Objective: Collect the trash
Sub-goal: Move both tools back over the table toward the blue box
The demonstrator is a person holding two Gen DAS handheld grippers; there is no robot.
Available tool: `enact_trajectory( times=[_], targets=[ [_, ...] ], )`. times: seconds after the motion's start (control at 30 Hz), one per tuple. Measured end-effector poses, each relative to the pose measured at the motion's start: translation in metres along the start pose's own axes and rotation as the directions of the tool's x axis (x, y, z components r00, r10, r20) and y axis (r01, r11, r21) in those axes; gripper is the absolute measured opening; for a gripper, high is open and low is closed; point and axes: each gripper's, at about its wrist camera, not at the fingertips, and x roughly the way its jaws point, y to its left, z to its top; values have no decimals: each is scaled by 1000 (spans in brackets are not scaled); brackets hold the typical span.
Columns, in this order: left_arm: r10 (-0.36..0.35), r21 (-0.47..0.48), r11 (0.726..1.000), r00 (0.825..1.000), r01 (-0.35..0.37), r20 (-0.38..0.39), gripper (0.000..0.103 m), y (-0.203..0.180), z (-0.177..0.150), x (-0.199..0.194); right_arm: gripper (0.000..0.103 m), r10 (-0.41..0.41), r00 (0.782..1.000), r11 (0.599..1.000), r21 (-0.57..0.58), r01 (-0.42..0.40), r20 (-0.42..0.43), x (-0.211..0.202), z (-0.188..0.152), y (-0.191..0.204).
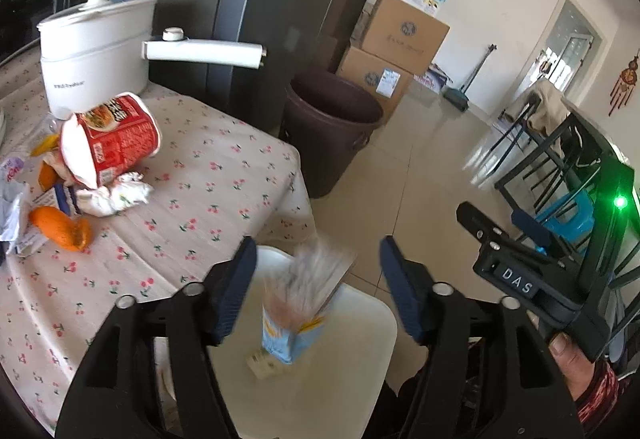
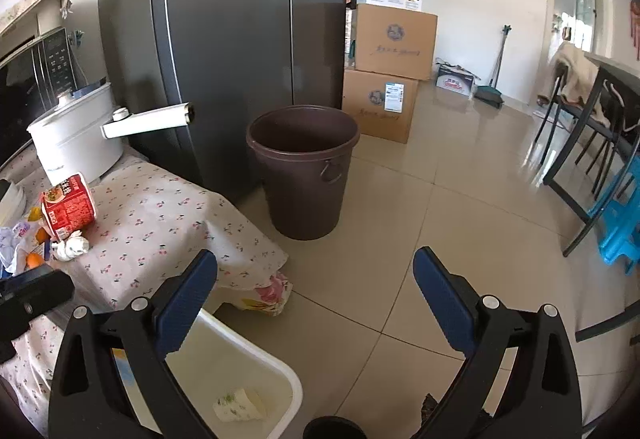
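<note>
My left gripper [image 1: 318,291] gapes above a falling blue packet [image 1: 294,323]; right gripper [image 2: 316,303], marked "DAS", gapes empty.

Daylight from doorway [image 2: 576,11], glare on floor tiles [image 2: 460,143]; falling packet [image 1: 298,303] motion-blurred; fisheye bends edges, dark corners.

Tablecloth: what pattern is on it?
Pale tablecloth with small red cherries; clearest in left wrist view.

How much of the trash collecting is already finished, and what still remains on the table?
Done: a paper cup lies in the white bin. In hand: nothing; a blurred blue packet falls between the open left gripper jaws above the bin. Left: the noodle cup, crumpled tissue and orange peel.
</note>
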Motion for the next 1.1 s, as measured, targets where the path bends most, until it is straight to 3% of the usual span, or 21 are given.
enact_trajectory(
  times=[0.17,0.4,0.6,0.77,1.1],
  targets=[
    [18,8,1000,1000,-18,-5,74,-3,0,6,96,-14,1000,1000,0,14,12,-2,0,-1],
    [133,4,991,990,-134,51,94,2,-1,-3,96,-5,1000,1000,-17,6,18,-3,-1,12],
    [294,-59,955,951,-289,92,96,24,-2,-14,96,12,1000,998,-56,-11,21,-2,-1,41],
    [383,-157,917,919,-367,92,96,52,-2,-29,96,60,998,992,-115,-57,21,-5,-2,80],
    [537,-367,790,843,-491,29,96,125,-10,-64,96,172,985,968,-190,-165,23,-15,0,150]
  ],
)
